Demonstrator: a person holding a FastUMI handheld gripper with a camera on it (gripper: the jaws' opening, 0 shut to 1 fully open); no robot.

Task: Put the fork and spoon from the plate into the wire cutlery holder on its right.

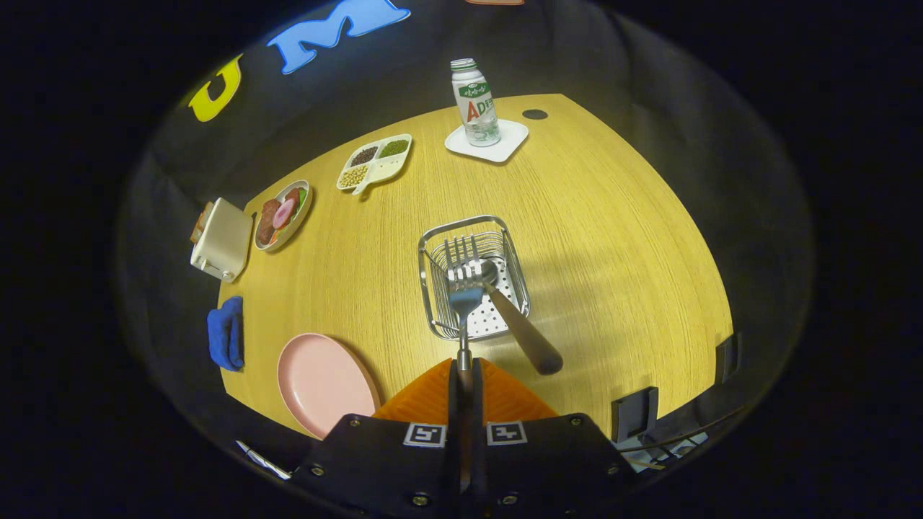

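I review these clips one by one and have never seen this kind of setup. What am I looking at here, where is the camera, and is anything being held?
No robot arm here: a person carries a hand-held two-finger gripper, and the fisheye camera rides on it, looking forward along the fingers. The fingers are closed on the handle of a fork, both pressing it, with the tines pointing away over a wire cutlery holder on the wooden table. A spoon with a wooden handle is already in the holder, its handle leaning out over the rim. Beside the fingers sits a pink plate, now bare. Farther off are a blue cloth, a toaster, a plate of food, a divided dish of beans, and a bottle standing on a white coaster.
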